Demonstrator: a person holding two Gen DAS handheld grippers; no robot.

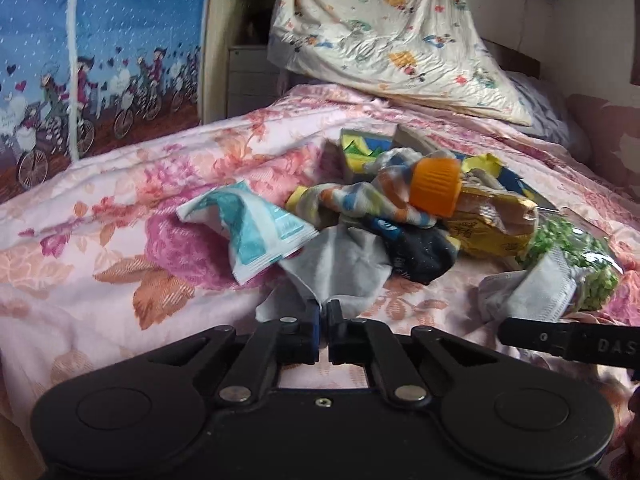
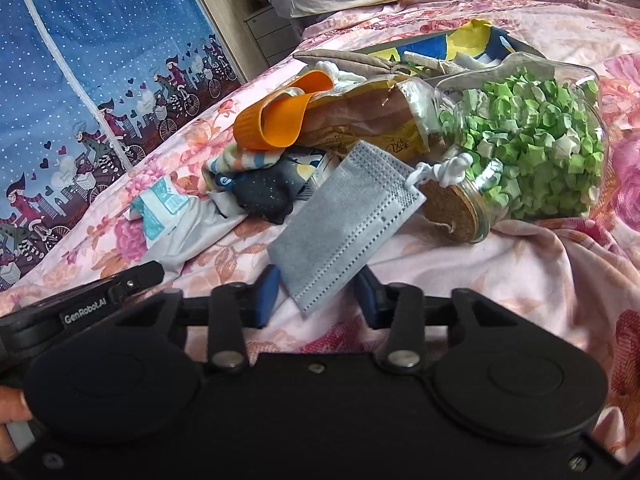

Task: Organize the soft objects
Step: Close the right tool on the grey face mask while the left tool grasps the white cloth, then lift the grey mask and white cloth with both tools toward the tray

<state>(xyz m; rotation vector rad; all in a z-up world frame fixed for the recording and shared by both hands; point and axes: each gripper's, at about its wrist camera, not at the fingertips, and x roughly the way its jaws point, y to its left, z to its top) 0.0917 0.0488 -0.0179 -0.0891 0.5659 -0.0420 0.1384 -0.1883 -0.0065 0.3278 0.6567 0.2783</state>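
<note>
On the floral bedspread (image 2: 500, 264), my right gripper (image 2: 318, 294) stands parted around the grey mask (image 2: 344, 220), which runs lengthwise up-right, while my left gripper (image 1: 323, 322) pinches a grey cloth (image 1: 340, 268).

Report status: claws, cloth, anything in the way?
Left claw shut on pale grey cloth. Right claw open around grey pleated face mask. Cork-stoppered glass jar of green paper stars beside mask.
</note>
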